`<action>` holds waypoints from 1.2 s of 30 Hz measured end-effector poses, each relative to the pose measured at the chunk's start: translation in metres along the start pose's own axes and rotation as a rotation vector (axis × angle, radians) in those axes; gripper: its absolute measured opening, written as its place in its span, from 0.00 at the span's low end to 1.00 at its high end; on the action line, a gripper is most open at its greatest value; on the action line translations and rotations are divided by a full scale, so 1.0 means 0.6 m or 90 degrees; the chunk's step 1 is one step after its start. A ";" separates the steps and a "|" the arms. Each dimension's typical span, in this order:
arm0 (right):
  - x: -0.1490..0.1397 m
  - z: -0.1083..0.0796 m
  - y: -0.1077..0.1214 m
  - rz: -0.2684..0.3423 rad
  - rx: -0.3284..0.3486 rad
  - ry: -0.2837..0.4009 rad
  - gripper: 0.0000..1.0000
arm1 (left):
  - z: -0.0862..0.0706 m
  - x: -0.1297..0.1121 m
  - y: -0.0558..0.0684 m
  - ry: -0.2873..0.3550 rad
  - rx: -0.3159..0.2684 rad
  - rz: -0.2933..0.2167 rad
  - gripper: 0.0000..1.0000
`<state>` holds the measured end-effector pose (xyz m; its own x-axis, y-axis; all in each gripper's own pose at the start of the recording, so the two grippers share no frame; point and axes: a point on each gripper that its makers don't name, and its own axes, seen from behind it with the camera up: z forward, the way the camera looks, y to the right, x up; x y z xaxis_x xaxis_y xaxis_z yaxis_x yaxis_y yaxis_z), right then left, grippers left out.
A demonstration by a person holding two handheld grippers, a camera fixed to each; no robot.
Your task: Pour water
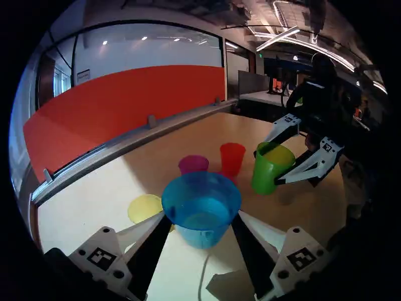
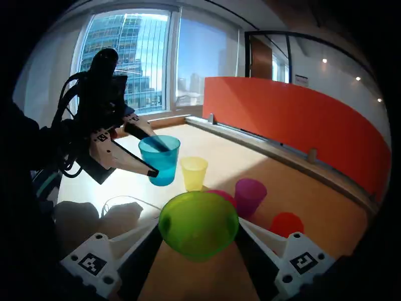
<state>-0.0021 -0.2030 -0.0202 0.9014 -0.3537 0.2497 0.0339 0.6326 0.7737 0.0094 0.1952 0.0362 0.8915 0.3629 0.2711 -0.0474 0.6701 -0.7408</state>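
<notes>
left tool (image 1: 200,215) — blue cup (image 1: 201,203)

This is a high-rise office. Tall windows (image 2: 150,60) look onto glass towers (image 2: 115,55), an orange partition (image 1: 125,110) with glass above it runs along the pale wooden desk (image 1: 200,135), and strip lights (image 1: 278,37) hang over further workstations (image 1: 263,95).

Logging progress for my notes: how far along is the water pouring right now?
Done: the left gripper grips the blue cup, which seems to hold water, and the right gripper grips the green cup. In hand: both cups held roughly upright, apart. Left: the pour itself; nothing is tipping yet.
</notes>
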 end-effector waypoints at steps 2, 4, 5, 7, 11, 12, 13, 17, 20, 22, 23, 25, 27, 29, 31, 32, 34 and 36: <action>0.013 -0.005 -0.002 -0.003 -0.004 0.012 0.91 | -0.009 0.009 0.001 0.010 0.006 0.000 0.81; 0.025 -0.009 -0.005 -0.005 -0.007 0.023 0.92 | -0.018 0.017 0.002 0.019 0.011 0.000 0.80; 0.032 -0.011 -0.006 -0.006 -0.009 0.029 0.92 | -0.023 0.021 0.002 0.023 0.013 0.000 0.81; 0.042 -0.015 -0.008 -0.009 -0.011 0.039 0.91 | -0.032 0.027 0.002 0.031 0.018 0.001 0.81; 0.064 -0.025 -0.011 -0.015 -0.017 0.060 0.91 | -0.052 0.040 0.002 0.043 0.030 0.009 0.81; 0.069 -0.027 -0.012 -0.016 -0.018 0.065 0.91 | -0.056 0.043 0.002 0.045 0.033 0.012 0.81; 0.075 -0.029 -0.013 -0.017 -0.019 0.070 0.91 | -0.060 0.047 0.001 0.048 0.036 0.013 0.81; 0.097 -0.037 -0.018 -0.021 -0.021 0.092 0.92 | -0.075 0.058 0.002 0.060 0.045 0.017 0.81; 0.111 -0.043 -0.021 -0.023 -0.022 0.106 0.92 | -0.085 0.063 0.006 0.068 0.049 0.021 0.81; 0.119 -0.046 -0.021 -0.024 -0.026 0.116 0.92 | -0.090 0.066 0.008 0.073 0.051 0.026 0.81; 0.123 -0.048 -0.020 -0.025 -0.028 0.121 0.91 | -0.093 0.068 0.009 0.076 0.053 0.029 0.81; 0.130 -0.050 -0.020 -0.025 -0.032 0.130 0.91 | -0.097 0.072 0.010 0.081 0.057 0.032 0.81; 0.136 -0.053 -0.019 -0.025 -0.035 0.139 0.91 | -0.101 0.076 0.009 0.086 0.061 0.033 0.81; 0.143 -0.056 -0.020 -0.024 -0.036 0.146 0.92 | -0.105 0.081 0.010 0.091 0.062 0.030 0.81; 0.149 -0.058 -0.020 -0.024 -0.036 0.152 0.92 | -0.108 0.085 0.009 0.096 0.063 0.027 0.81; 0.152 -0.059 -0.021 -0.024 -0.036 0.156 0.92 | -0.109 0.087 0.009 0.099 0.063 0.025 0.81; 0.158 -0.060 -0.021 -0.025 -0.036 0.162 0.92 | -0.112 0.091 0.008 0.103 0.065 0.023 0.81; 0.164 -0.060 -0.022 -0.026 -0.036 0.167 0.92 | -0.114 0.095 0.007 0.108 0.066 0.022 0.81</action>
<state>0.1017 -0.2210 -0.0268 0.9797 -0.1929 0.0540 0.0892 0.6613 0.7448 0.0905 0.1742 0.0068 0.9512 0.2782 0.1334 -0.1171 0.7256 -0.6781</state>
